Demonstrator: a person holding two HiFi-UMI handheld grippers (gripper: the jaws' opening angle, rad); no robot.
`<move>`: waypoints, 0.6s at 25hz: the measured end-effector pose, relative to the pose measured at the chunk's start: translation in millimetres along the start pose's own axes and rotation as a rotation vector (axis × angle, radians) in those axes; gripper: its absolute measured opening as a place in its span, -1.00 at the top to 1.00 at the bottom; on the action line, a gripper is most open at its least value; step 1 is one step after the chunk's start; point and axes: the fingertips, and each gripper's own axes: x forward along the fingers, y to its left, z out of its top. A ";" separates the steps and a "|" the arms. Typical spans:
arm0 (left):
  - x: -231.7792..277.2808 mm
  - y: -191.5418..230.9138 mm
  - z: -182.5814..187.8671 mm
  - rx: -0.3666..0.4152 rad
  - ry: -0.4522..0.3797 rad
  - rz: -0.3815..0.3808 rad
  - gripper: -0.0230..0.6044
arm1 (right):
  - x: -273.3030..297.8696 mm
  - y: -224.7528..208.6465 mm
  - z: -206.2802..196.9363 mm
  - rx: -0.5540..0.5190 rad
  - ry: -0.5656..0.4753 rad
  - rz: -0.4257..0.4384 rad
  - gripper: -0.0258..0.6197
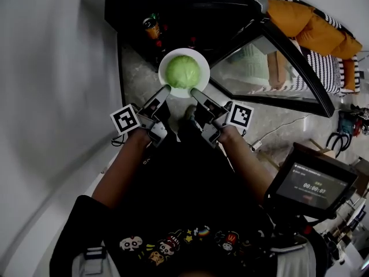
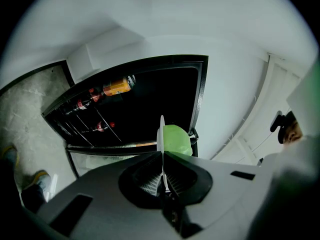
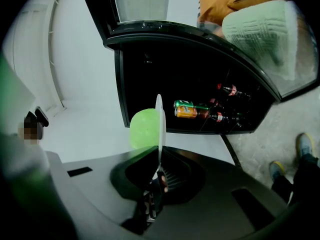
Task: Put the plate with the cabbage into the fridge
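Just beyond the fingertips the plate point(image 1: 202, 61) sits flat, cabbage point(image 1: 183, 71) on top; left gripper point(image 1: 166, 89) and right gripper point(image 1: 194, 91) clamp its near rim. Farther on, the open fridge point(image 1: 190, 7) holds bottles point(image 1: 151, 26).

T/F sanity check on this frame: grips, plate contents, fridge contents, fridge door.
1. The left gripper and the right gripper both clamp the plate by its rim. True.
2. The plate is empty. False: a green cabbage sits on it.
3. Drinks lie inside the fridge. True.
4. The fridge door is shut. False: it stands open.
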 end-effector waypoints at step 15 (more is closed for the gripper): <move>-0.9 -6.1 1.3 -0.018 -0.002 0.074 0.90 | 1.0 3.3 -0.1 0.051 0.008 -0.017 0.86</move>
